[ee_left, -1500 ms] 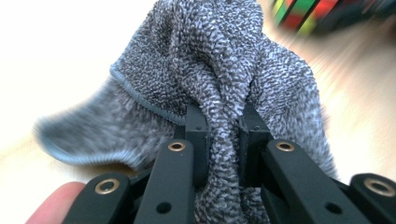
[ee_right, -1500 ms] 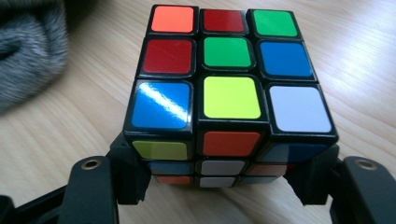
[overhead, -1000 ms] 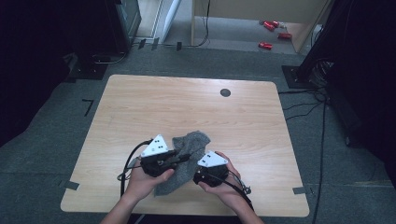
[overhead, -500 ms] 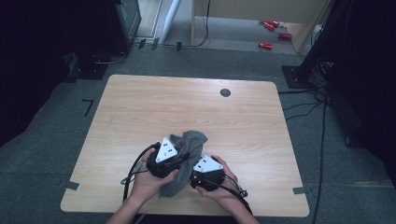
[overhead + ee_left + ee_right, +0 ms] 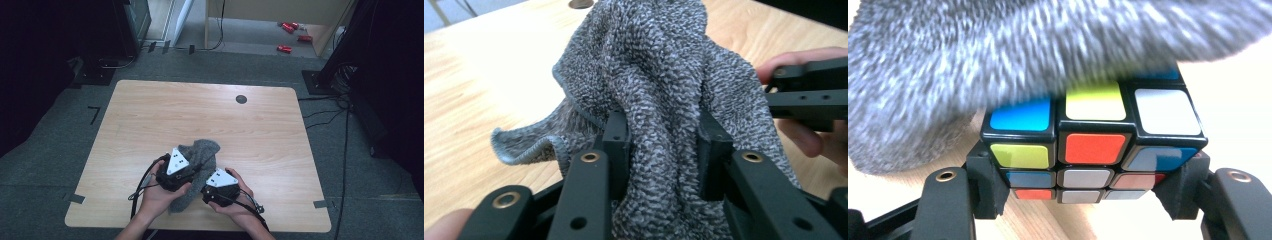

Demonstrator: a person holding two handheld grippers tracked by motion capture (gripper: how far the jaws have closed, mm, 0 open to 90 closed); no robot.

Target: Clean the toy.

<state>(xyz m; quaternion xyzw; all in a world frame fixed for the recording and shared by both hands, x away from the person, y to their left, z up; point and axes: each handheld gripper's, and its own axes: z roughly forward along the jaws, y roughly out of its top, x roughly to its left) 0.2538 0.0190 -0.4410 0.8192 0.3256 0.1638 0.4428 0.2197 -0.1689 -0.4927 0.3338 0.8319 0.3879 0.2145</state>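
Observation:
A grey terry cloth point(image 5: 202, 152) lies bunched near the table's front edge. My left gripper point(image 5: 192, 170) is shut on a fold of that cloth point(image 5: 659, 90), which rises between its jaws point(image 5: 665, 145). My right gripper point(image 5: 206, 190) is shut on a colour-tiled puzzle cube point(image 5: 1093, 145), clamped by its sides point(image 5: 1083, 180). The cloth point(image 5: 998, 60) hangs blurred over the cube's top and touches it. The right gripper's black jaws point(image 5: 809, 95) and a person's fingers appear at the right of the left gripper view. In the high view the cloth hides the cube.
The wooden table point(image 5: 150, 115) has a black round grommet point(image 5: 241, 99) at the back. Cables trail from both grippers over the front edge. Red objects point(image 5: 287, 37) lie on the floor behind, and dark stands flank the table.
The two grippers have drawn slightly closer together near the front edge. The cloth has bunched up more between them.

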